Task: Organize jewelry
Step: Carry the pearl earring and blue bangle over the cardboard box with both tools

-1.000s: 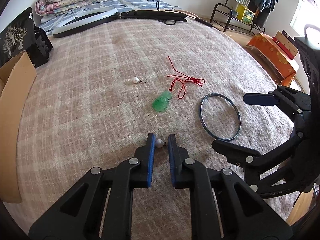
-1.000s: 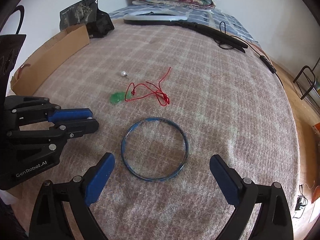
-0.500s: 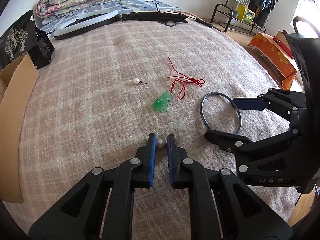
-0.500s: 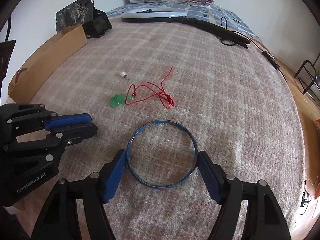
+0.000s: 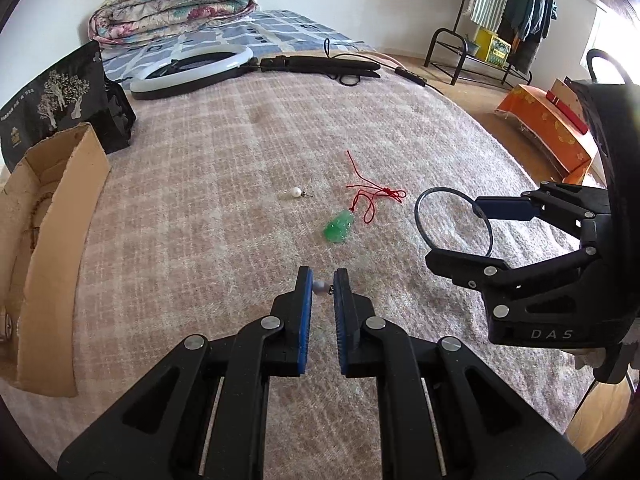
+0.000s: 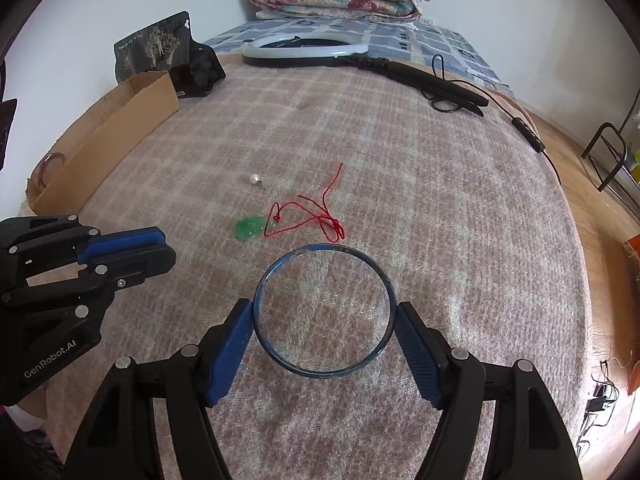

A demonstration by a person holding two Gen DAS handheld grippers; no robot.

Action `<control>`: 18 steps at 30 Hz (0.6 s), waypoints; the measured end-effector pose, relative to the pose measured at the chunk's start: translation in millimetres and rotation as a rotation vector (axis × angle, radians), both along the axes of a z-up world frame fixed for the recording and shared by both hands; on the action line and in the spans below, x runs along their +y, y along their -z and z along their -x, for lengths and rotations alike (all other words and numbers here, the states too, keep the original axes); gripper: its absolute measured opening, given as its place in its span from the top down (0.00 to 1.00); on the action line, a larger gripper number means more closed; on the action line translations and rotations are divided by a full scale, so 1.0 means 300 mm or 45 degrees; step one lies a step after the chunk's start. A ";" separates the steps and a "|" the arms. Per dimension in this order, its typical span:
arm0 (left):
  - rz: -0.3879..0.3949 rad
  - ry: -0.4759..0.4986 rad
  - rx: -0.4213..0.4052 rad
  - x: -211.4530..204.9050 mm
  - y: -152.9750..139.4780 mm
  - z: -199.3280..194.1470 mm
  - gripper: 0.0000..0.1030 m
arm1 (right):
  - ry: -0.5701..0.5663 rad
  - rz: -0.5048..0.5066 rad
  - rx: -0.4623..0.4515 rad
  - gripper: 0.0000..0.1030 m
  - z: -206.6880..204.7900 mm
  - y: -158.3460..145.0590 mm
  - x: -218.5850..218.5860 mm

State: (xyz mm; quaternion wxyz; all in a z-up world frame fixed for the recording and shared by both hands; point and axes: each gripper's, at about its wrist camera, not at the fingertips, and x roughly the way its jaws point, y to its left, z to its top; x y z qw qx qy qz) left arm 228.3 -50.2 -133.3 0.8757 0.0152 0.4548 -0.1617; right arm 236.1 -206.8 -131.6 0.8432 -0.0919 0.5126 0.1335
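Over on the left, a cardboard box sits at the edge of the checked blanket, with a black pouch standing behind it. Next comes the left gripper, clenched on a small pearl earring that is pinched between its blue pads just above the blanket. A second pearl lies loose further out, well apart from both tools. Just right of it rests a green pendant, its red cord trailing in loops toward the bangle. That thin blue bangle is caught across its width by the right gripper, one pad pressing each side of the ring, so the jaws stand wide yet grasp it. From the left camera the ring looks tilted, its near edge off the blanket. At the far end of the bed lie a ring light with its black stand, and a folded quilt against the wall. Off to the right stand a clothes rack and an orange box on the wooden floor.
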 end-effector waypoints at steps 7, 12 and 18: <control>0.040 -0.035 -0.054 0.068 -0.086 0.035 0.92 | 0.012 -0.022 -0.052 0.28 0.015 -0.088 0.020; 0.055 -0.063 -0.090 0.123 -0.139 0.060 0.91 | -0.001 -0.027 -0.079 0.28 0.022 -0.131 0.067; 0.075 -0.117 -0.120 0.215 -0.184 0.080 0.91 | -0.035 -0.039 -0.107 0.29 0.021 -0.176 0.141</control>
